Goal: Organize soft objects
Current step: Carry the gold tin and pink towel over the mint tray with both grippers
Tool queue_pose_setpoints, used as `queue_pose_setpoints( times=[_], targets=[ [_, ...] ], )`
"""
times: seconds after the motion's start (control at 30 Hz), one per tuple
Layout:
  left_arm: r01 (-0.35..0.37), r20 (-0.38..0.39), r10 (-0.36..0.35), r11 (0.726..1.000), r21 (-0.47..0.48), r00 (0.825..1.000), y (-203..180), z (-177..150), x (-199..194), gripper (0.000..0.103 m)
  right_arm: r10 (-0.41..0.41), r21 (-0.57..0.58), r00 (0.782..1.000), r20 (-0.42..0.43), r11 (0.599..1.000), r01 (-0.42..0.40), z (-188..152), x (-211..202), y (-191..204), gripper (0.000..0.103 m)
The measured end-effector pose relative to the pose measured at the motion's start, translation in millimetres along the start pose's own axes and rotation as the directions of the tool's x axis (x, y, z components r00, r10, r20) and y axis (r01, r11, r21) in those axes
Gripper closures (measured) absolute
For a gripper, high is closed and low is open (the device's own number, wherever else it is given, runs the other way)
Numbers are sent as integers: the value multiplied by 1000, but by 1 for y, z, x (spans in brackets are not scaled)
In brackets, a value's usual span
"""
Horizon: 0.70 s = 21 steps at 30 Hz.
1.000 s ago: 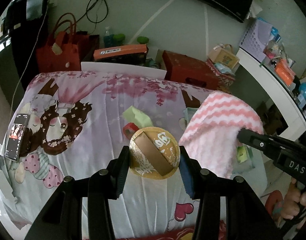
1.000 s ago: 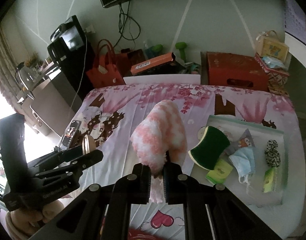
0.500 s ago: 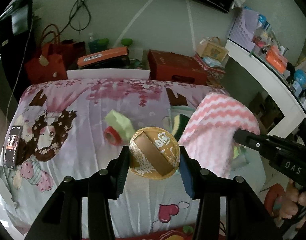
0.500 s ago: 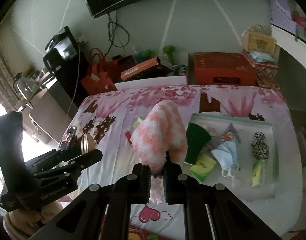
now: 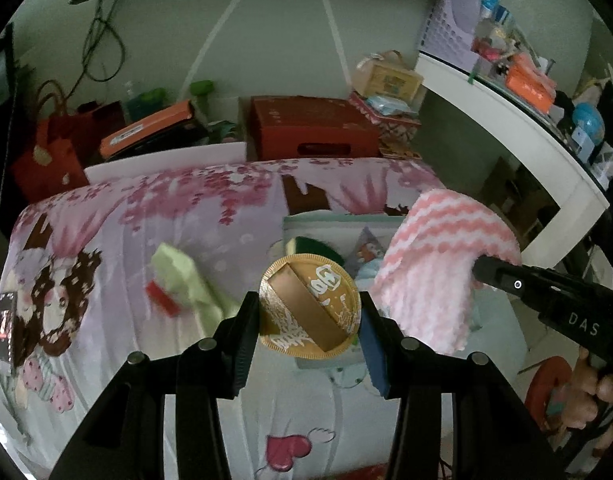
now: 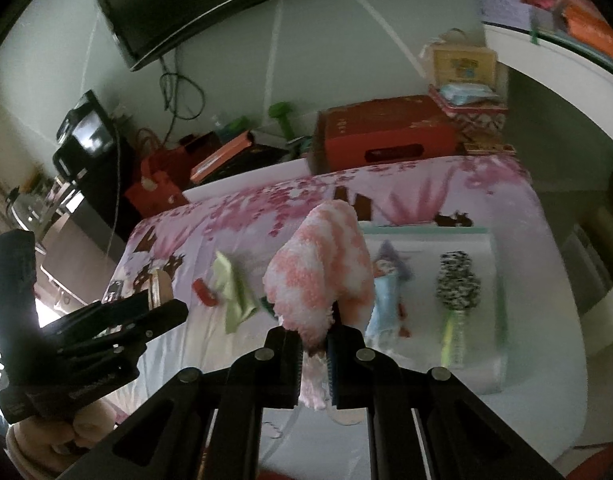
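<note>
My left gripper [image 5: 309, 316] is shut on a round gold tin [image 5: 309, 309], held above the bed. My right gripper [image 6: 314, 354] is shut on a fluffy pink-and-white cloth [image 6: 320, 270], which also shows in the left wrist view [image 5: 442, 264]. Below it lies a pale green tray [image 6: 491, 264] holding a blue face mask [image 6: 384, 300], a black-and-white scrunchie [image 6: 457, 282] and a green sponge [image 5: 312, 246]. A light green cloth [image 5: 186, 276] and a red tape roll [image 5: 162, 298] lie on the sheet left of the tray.
The bed has a pink cartoon sheet [image 5: 118, 232]. A phone [image 5: 4, 320] lies at its left edge. Red boxes [image 5: 310, 128] and bags stand behind the bed. A white shelf [image 5: 506, 116] with clutter runs along the right.
Both grippers have moved right over the bed, so the tray now lies more directly below the cloth. Both holds are unchanged.
</note>
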<state>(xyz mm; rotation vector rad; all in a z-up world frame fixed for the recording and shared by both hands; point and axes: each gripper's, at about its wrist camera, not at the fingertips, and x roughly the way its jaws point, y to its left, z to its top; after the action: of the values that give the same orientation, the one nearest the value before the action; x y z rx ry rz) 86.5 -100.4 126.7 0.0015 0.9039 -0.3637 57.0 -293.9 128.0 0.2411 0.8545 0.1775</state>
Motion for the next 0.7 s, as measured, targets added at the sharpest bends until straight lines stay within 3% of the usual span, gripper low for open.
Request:
queue_pose_setpoints(
  times=[0.33,0.7],
  targets=[
    [16,-35,-13,997,70,999,-45,14,33,54,-35,76,999,-5,996,35,2,4,-62,93],
    [42,-84,-32,992,118,996,-73,26,75,54,-57,115,997,-45,991,62,1,32,-101,93]
  ],
)
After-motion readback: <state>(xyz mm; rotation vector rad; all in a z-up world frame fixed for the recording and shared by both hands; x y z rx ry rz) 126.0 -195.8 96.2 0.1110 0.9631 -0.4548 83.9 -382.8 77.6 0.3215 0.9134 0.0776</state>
